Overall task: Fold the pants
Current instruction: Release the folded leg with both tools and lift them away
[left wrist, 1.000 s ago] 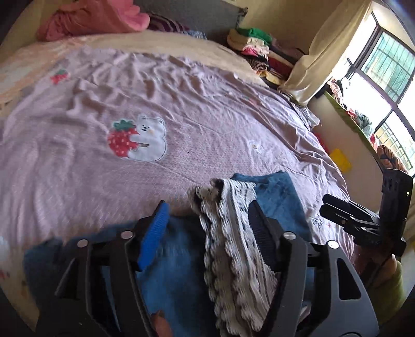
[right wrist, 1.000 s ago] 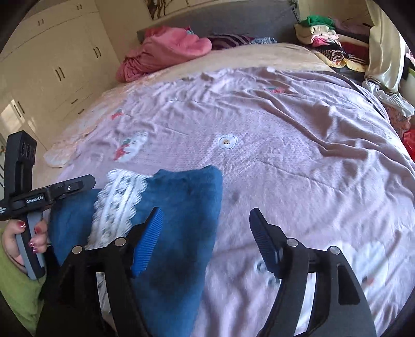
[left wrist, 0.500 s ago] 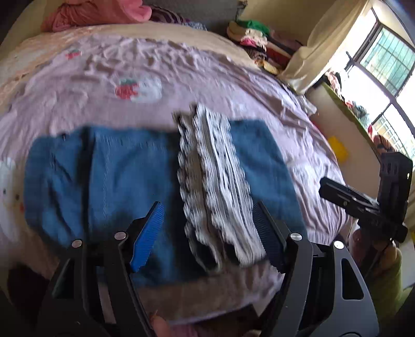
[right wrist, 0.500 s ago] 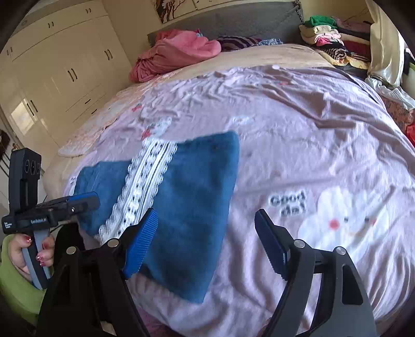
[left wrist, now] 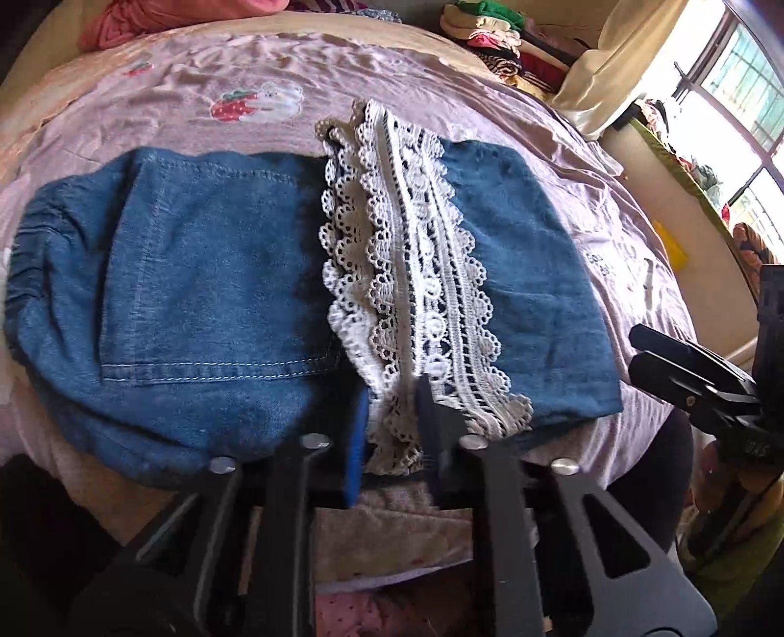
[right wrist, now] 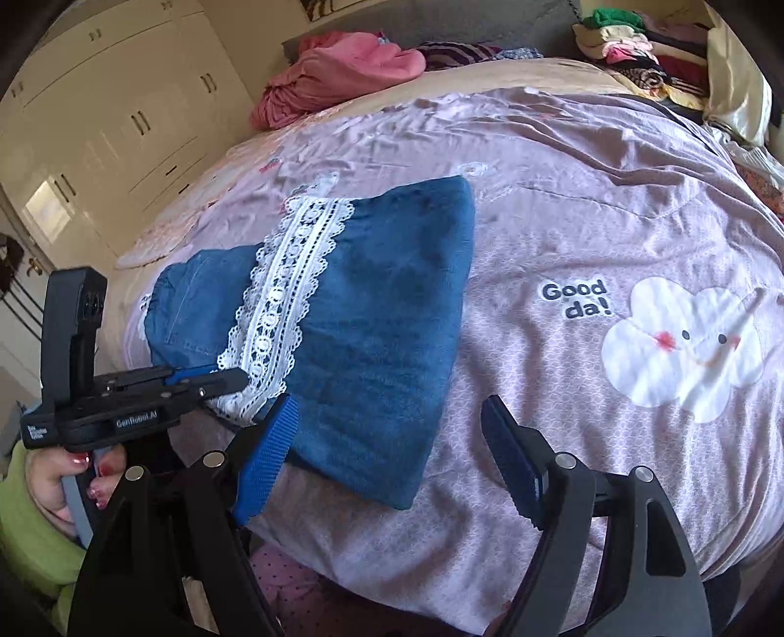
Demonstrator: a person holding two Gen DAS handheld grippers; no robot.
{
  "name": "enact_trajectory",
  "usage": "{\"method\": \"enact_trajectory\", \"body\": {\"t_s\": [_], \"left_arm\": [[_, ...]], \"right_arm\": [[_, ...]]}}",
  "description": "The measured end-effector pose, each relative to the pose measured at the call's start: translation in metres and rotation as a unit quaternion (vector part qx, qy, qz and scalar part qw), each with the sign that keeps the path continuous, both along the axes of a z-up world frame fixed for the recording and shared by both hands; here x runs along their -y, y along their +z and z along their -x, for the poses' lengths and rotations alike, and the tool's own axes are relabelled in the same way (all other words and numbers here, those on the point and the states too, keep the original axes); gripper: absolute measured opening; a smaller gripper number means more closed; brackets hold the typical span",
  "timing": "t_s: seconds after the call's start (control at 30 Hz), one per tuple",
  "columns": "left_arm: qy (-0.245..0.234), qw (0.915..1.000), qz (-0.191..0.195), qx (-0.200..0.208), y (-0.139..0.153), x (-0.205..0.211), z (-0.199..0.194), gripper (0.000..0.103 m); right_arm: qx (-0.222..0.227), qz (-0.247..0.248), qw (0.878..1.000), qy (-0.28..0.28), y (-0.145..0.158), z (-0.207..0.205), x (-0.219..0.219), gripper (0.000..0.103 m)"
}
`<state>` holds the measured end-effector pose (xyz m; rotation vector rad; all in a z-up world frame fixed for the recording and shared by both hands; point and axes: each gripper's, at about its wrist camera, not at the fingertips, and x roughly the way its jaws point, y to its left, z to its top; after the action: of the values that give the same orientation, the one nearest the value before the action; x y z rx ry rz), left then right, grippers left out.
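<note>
The denim pants (left wrist: 210, 274) lay folded across the near edge of the bed (left wrist: 490, 108), filling the middle of the left wrist frame, with the elastic waistband at the far left and a stitched pocket facing up. A band of white lace trim (left wrist: 416, 274) ran from the upper centre of that frame down to the lower centre, lying over the denim. The left gripper (left wrist: 392, 431) was clenched on the near end of this lace, its blue-padded finger on the left of the lace and its dark finger on the right. In the right wrist frame the same pants (right wrist: 372, 343) sat left of centre on the mauve bedsheet (right wrist: 563, 206), the lace (right wrist: 289, 299) slanting down toward the left gripper (right wrist: 220, 379), which pinched the lace's lower end at the left of the frame.

The right gripper (right wrist: 392, 460) was released, its jaws standing wide apart at the bottom of the frame; its blue finger was just beside the near hem of the denim, while the other was over bare sheet. A cloud print (right wrist: 681, 338) with the words "Good da!" showed at the right. Pink bedding (right wrist: 338, 73) was heaped at the top, with stacked clothes (right wrist: 632, 44) in the upper right corner and white wardrobes (right wrist: 122, 112) in the upper left.
</note>
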<state>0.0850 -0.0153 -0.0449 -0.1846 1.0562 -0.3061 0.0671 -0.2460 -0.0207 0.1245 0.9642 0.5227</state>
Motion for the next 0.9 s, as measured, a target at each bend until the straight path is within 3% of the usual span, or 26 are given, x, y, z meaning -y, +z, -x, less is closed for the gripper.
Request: {"method": "enact_trajectory", "body": {"t_s": [0.1,0.4,0.57,0.7,0.9], "left_arm": [[-0.003,1.0,-0.002,0.006,0.005,-0.004,0.008,0.007],[0.003,0.9998,-0.014,0.011,0.001,-0.007,0.01,0.009],[0.004,0.9996,-0.026,0.007,-0.007,-0.005,0.008,0.013],[0.003,0.9995,-0.031,0.007,-0.01,-0.005,0.007,0.014],[0.003,0.9995,-0.03,0.008,-0.009,-0.005,0.007,0.016]], "right_arm": [[0.007,-0.002,1.0,0.007,0.004,0.001,-0.002,0.076],[0.023,0.057,0.998,0.01,-0.011,-0.002,-0.016,0.076],[-0.001,0.095,0.995,0.015,-0.033,-0.005,-0.022,0.074],[0.009,0.115,0.993,0.019,-0.042,-0.004,-0.028,0.075],[0.007,0.106,0.994,0.015,-0.042,-0.004,-0.026,0.075]]}}
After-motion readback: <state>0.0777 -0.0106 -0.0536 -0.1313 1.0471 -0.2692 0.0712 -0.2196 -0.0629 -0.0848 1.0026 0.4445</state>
